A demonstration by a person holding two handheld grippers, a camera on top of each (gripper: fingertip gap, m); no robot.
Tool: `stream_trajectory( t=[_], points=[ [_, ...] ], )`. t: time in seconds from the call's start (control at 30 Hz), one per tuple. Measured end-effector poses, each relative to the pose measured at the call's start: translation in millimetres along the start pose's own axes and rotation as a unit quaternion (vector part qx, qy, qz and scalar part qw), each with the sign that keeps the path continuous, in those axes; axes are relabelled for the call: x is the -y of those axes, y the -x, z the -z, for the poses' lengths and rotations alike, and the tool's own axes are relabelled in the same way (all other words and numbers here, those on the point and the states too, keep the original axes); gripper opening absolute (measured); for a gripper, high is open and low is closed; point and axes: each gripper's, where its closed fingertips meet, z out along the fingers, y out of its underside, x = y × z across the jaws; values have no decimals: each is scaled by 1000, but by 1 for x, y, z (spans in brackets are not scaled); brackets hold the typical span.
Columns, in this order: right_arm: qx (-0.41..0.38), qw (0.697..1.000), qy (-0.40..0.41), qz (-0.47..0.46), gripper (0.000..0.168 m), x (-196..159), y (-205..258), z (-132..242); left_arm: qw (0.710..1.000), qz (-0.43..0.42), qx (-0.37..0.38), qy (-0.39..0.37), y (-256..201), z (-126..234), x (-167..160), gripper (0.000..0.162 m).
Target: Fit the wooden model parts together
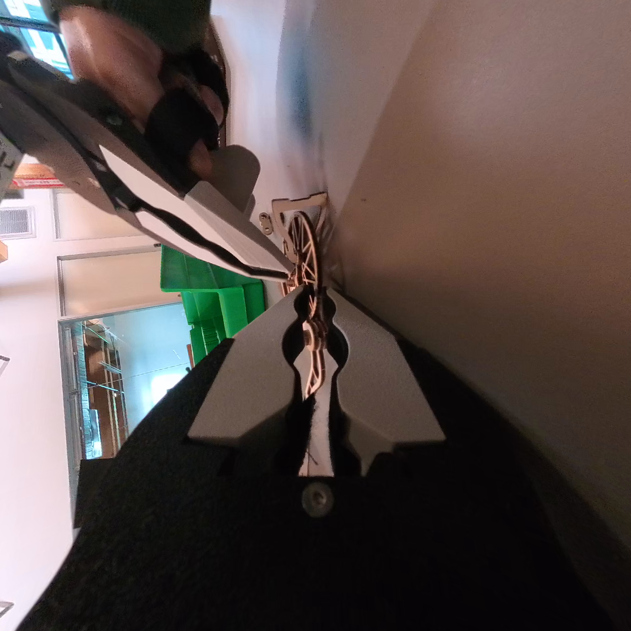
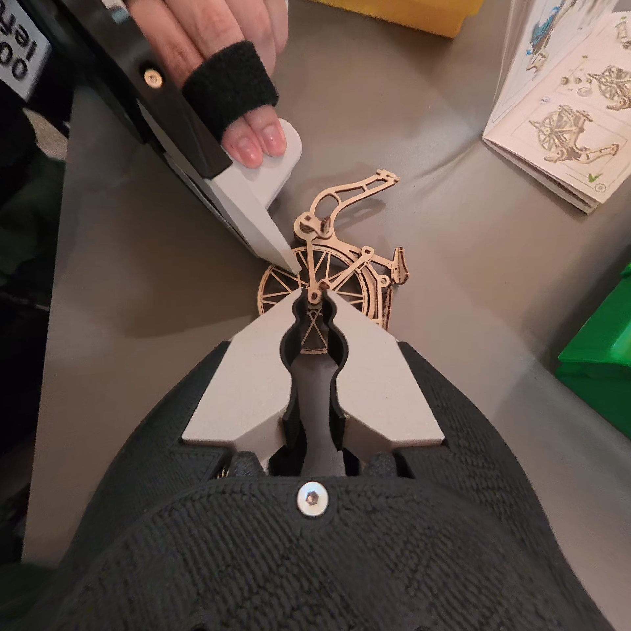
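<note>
The wooden model (image 2: 327, 273) — a spoked wheel with a curved frame arm and thin laser-cut struts — lies on the grey tabletop (image 2: 444, 136). The left gripper (image 1: 311, 300) is clamped edge-on across the wheel rim, steadying it; the right gripper (image 2: 313, 294) has its tips closed on the small rounded link at the hub (image 2: 313, 296). To seat this joint well, I judge the pin should be pressed straight along its axis, gently — the plywood is thin, pale, with dark burnt edges, and the slender spokes look likely to snap under twist. An instruction booklet (image 2: 560, 112) lies well apart, a green bin (image 2: 604, 362) near the edge.
</note>
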Motion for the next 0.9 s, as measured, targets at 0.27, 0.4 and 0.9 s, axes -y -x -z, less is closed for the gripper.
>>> stream_trajectory(
  t=[0.27, 0.4, 0.9],
  points=[
    [-64, 985, -100, 129, 48, 12, -6, 36, 996, 80, 37, -1, 20, 4, -7, 0],
    [-113, 963, -112, 216, 61, 18, -3, 46, 982, 184, 28, -12, 30, 9, -22, 0],
    [-211, 916, -84, 332, 24, 28, -8, 9, 962, 259, 1, -82, 32, 18, -19, 0]
  ],
)
